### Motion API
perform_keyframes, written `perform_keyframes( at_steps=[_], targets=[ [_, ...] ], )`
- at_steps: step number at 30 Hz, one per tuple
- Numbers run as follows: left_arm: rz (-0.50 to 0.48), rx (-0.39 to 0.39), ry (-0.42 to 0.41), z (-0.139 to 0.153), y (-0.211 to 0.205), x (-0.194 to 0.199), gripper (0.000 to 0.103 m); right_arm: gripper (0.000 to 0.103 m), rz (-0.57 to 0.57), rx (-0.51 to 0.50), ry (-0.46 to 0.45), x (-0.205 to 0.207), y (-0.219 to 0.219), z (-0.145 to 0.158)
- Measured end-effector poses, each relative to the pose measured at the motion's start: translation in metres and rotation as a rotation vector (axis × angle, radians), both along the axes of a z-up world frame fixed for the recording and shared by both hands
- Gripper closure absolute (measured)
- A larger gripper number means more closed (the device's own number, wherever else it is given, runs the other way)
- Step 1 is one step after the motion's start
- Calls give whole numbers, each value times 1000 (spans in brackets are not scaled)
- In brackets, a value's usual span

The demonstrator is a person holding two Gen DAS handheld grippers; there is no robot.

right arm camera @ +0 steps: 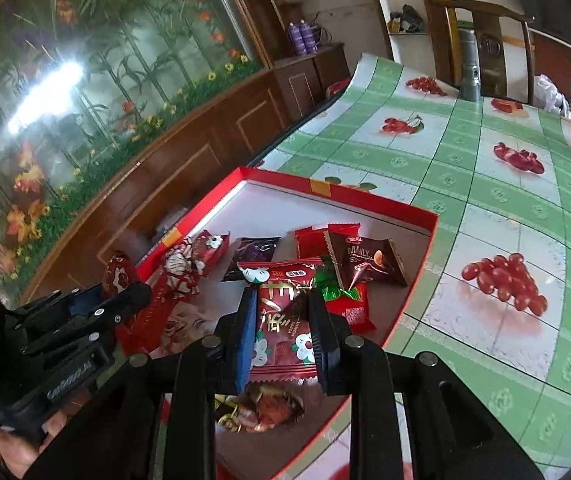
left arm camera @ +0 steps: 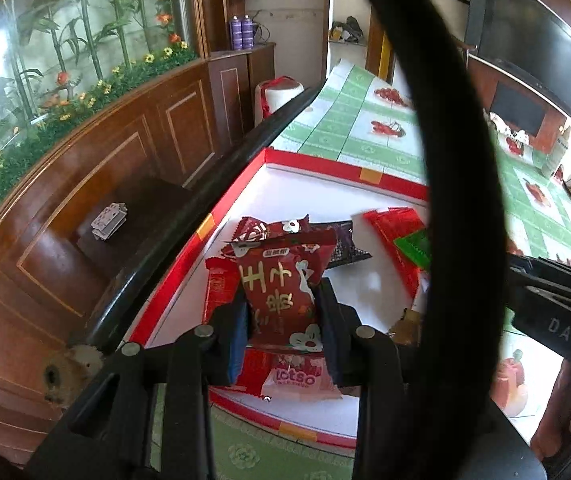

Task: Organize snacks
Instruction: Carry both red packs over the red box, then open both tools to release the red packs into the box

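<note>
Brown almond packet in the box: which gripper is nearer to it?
Right. The right gripper, shut on a red packet, is just below-left of the brown almond packet; the left gripper is farther left, by the box wall.

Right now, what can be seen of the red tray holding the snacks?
The red tray is a shallow rectangular box, seemingly cardboard, with low red walls, a white floor and orange tape patches on its rim. It lies flat at the edge of the green checked tablecloth, and loose snack packets lie on its floor.
</note>
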State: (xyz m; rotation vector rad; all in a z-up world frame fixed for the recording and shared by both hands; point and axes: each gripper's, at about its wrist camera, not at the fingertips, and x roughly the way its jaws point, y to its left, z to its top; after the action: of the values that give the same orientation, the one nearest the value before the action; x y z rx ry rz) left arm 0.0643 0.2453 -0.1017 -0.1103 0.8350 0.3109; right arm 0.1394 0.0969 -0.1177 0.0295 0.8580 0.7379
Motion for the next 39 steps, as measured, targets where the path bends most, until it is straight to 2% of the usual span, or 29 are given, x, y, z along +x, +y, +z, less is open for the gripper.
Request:
perform_keyframes(
  at_steps=[14,17,19,24,28,33,35,39],
  targets=[
    [-5,-1,38,-11,5,11,69,76,7,4,20,21,14,-1],
    [2,7,37,-9,5,10,55,76,7,5,12,20,13,1],
    [4,17,32,-6,5,9,41,76,6,15,11,19,10,3],
    [-7,50,16,2,-3,3,24,75,-2,39,-2,12,-4,12],
    [-4,75,0,10,-9,-5,13,64,12,47,-21,5,-18,21],
    [-9,96,3,13,-17,-13,12,46,36,32,-65,-8,-37,31],
    [-16,107,6,14,-22,-17,11,34,55,15,-89,-15,-45,34],
    [-44,113,-5,15,-32,-30,7,26,105,-36,-142,-28,-55,36]
  ],
)
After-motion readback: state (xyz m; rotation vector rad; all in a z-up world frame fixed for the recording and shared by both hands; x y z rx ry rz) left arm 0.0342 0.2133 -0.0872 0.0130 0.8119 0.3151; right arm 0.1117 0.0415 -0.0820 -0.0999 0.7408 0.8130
